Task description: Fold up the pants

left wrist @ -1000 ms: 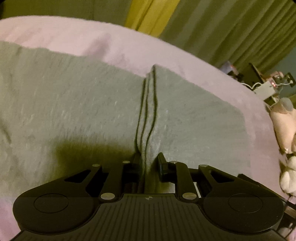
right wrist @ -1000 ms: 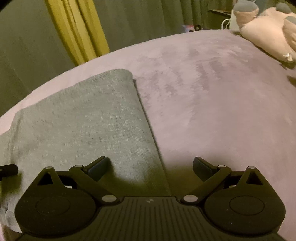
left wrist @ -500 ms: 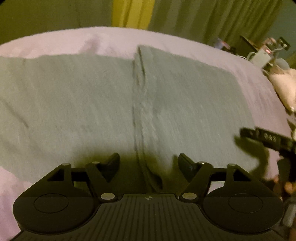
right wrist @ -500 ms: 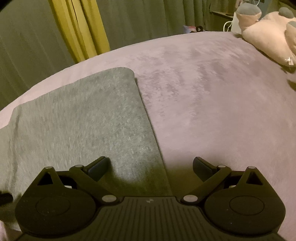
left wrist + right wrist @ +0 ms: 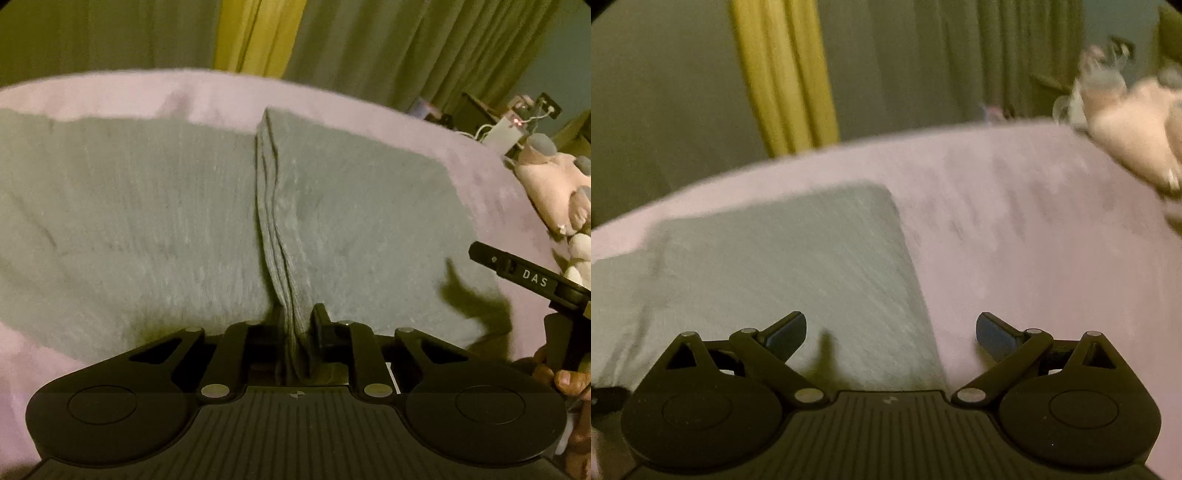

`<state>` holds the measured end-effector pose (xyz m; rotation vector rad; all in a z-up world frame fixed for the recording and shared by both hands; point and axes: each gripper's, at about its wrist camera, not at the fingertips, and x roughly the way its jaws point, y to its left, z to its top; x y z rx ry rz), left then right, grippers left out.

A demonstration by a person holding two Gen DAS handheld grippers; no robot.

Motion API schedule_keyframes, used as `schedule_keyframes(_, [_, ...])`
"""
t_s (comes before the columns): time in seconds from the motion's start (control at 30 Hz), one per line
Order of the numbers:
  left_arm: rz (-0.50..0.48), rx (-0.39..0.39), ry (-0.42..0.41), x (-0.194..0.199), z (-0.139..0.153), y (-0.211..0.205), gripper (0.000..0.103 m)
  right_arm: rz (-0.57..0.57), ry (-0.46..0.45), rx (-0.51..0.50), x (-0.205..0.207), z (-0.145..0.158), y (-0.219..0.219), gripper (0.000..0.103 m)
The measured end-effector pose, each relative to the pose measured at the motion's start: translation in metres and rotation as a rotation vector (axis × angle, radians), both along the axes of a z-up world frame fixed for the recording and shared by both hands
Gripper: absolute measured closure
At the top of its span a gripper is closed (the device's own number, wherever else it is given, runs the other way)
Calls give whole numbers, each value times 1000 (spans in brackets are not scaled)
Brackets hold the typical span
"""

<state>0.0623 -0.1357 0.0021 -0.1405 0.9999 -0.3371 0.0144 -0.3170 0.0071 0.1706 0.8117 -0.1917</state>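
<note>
the grey pants (image 5: 177,221) lie flat on the pink bed (image 5: 1034,236), partly folded; left tongs (image 5: 297,325) pinch the stacked layer edges, right tongs (image 5: 891,332) hang spread and empty (blurred view). lift both near corners evenly so layers stay aligned

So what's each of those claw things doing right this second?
Left gripper: closed, pinching the layered edge of the grey pants.
Right gripper: open, holding nothing, above the pants' edge.

Dim, warm yellowish room light on my views, fisheye bending the edges, dark shadows under my hand-held grippers, and my right view smeared with motion blur.
</note>
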Motion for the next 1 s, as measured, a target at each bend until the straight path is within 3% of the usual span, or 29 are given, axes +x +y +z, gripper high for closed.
schedule_keyframes(0.1, [2,76,-8,3,-6,0,84,69,4,-16,0,-1,11,4])
schedule_keyframes(0.23, [-2,134,-23,2,-17,-6,75,85,176,-65,19,-22,20,4])
schedule_keyframes(0.3, [21,156,-46,-1,-13,-6,51,81,206,-74,23,-27,22,4])
schedule_keyframes(0.33, [44,162,-57,-2,-11,-3,47,78,201,-76,23,-27,22,4])
schedule_keyframes(0.4, [99,141,-54,-2,-7,7,33,79,178,-77,20,-23,22,4])
schedule_keyframes(0.57, [257,41,-14,1,-1,43,23,126,106,-35,10,-13,26,4])
schedule_keyframes(0.7, [437,-56,27,8,4,83,15,165,227,-136,21,-28,44,4])
schedule_keyframes(0.83, [606,-207,21,7,12,142,8,152,231,-137,20,-29,45,4])
schedule_keyframes(0.9, [677,-227,-3,5,15,169,8,143,235,-104,20,-30,40,4])
schedule_keyframes(1.0, [760,-185,-45,1,20,206,8,127,236,-72,22,-32,34,4])
